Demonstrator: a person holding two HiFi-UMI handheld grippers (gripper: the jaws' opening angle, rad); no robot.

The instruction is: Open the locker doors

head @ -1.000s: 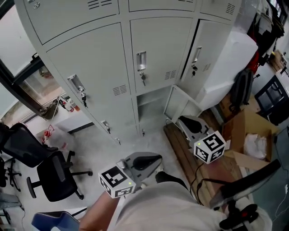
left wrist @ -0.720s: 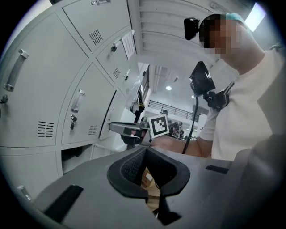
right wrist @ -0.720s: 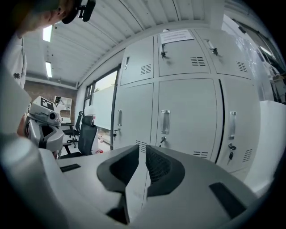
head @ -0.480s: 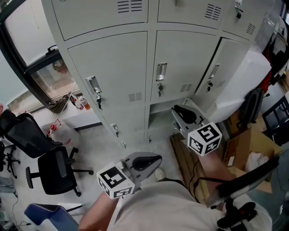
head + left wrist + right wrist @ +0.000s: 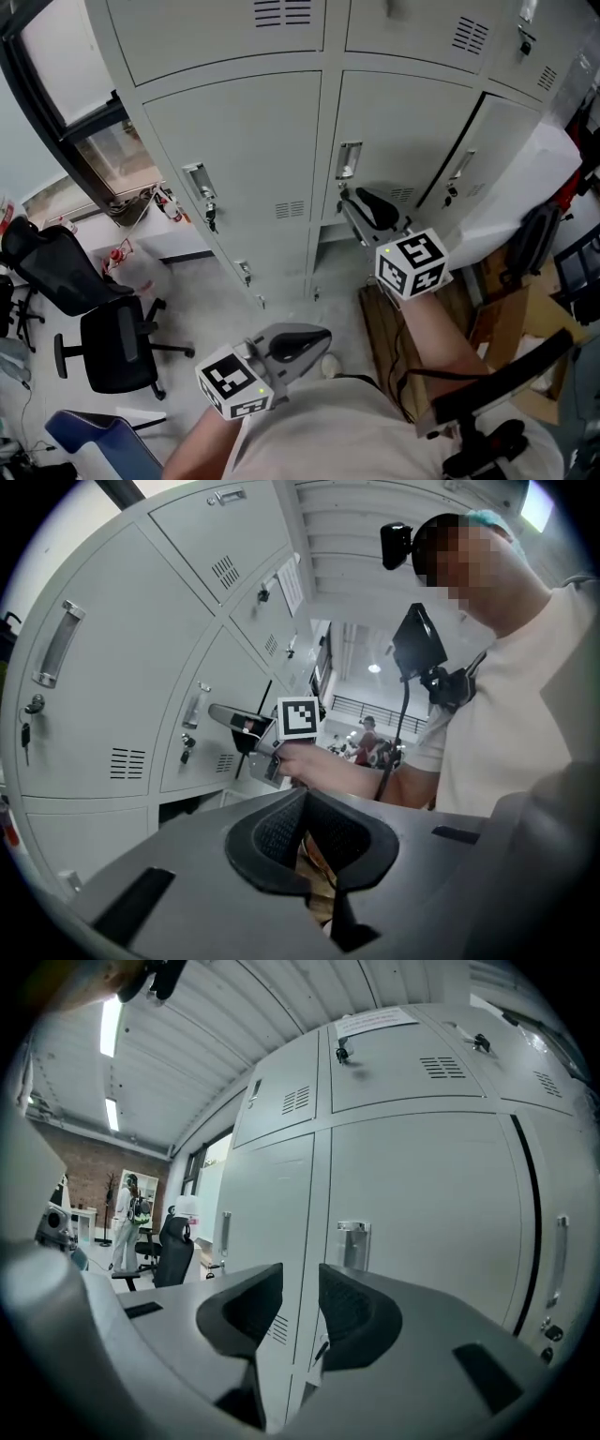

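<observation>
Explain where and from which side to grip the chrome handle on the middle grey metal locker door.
Grip the chrome handle across its narrow width, coming head-on at the grey metal locker door. It is a slim upright strip by the door's left edge; a level pinch should suit.

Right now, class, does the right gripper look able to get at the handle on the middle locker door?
Probably yes. The right gripper points at the handle with nothing in the way; its jaws have just been opening and hold nothing.
</observation>
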